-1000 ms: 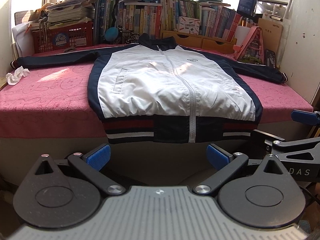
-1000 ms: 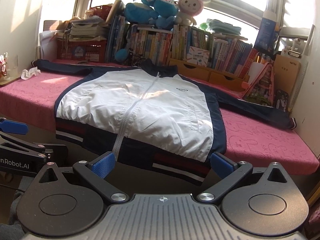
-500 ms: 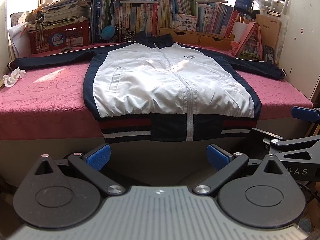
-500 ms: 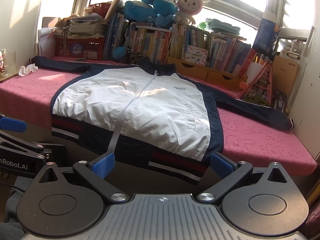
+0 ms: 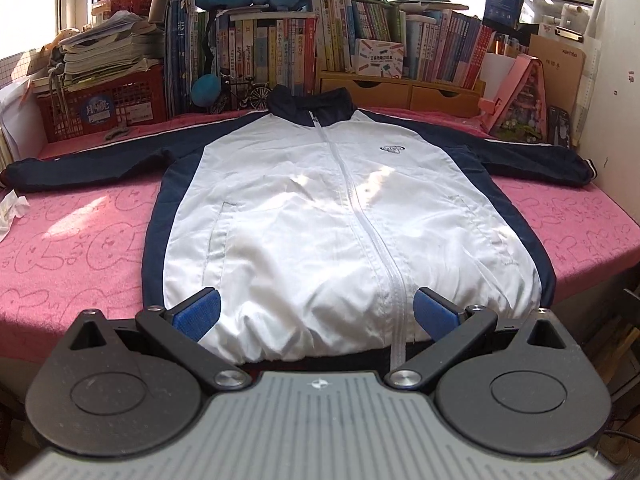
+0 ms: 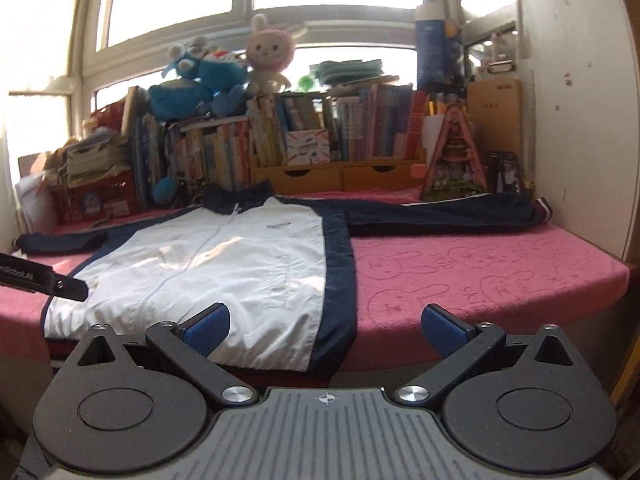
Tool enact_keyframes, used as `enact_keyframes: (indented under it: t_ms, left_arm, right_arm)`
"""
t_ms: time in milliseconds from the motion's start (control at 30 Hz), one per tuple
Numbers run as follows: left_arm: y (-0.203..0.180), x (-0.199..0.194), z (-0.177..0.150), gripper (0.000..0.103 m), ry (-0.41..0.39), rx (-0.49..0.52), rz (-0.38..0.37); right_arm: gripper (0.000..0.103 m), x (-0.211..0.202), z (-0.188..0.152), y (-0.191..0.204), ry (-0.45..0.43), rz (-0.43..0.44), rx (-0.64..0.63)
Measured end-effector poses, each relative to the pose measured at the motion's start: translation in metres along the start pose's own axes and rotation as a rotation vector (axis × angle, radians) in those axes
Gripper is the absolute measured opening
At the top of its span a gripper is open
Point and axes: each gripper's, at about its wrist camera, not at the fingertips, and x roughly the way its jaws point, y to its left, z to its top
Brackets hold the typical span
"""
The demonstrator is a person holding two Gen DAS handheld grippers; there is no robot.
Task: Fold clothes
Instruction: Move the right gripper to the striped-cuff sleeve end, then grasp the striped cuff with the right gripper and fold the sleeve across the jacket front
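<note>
A white and navy zip jacket lies face up on the pink-covered surface, sleeves spread to both sides, its striped hem hanging over the front edge. My left gripper is open above the jacket's lower front, its blue pads either side of the zip, holding nothing. In the right wrist view the jacket fills the left half. My right gripper is open over the jacket's navy side panel near the front edge, empty. The left gripper's black body shows at the left edge there.
Books, a red crate, wooden drawers and plush toys line the back. A pink house-shaped box stands at the back right. A crumpled white tissue lies far left. A wall closes the right side.
Both grippers have risen and moved forward from below the front edge to over the jacket's lower part. The right one has swung to the right, toward the right sleeve. Both stay open.
</note>
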Motion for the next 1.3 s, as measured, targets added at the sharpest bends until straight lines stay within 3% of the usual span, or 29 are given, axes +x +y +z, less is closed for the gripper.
enact_keyframes:
  t_ms: [233, 400, 567, 667, 1033, 1300]
  left_arm:
    - [0.024, 0.062, 0.052, 0.103, -0.034, -0.119, 0.035]
    - [0.033, 0.11, 0.068, 0.103, -0.011, -0.128, 0.108]
    - [0.044, 0.148, 0.064, 0.103, 0.085, -0.155, 0.171]
    - [0.047, 0.165, 0.054, 0.103, 0.156, -0.149, 0.211]
    - [0.044, 0.165, 0.036, 0.103, 0.02, -0.123, 0.222]
    - [0.045, 0.166, 0.036, 0.103, 0.011, -0.123, 0.217]
  right_arm:
    - [0.103, 0.088, 0.04, -0.133, -0.066, -0.226, 0.233]
    - [0.103, 0.178, 0.079, -0.202, -0.088, -0.22, 0.436]
    - [0.102, 0.265, 0.099, -0.265, -0.068, -0.231, 0.647]
    - [0.102, 0.3, 0.103, -0.279, -0.043, -0.274, 0.641]
    - [0.098, 0.367, 0.102, -0.29, 0.069, -0.389, 0.532]
    - [0.065, 0.395, 0.109, -0.295, 0.091, -0.472, 0.498]
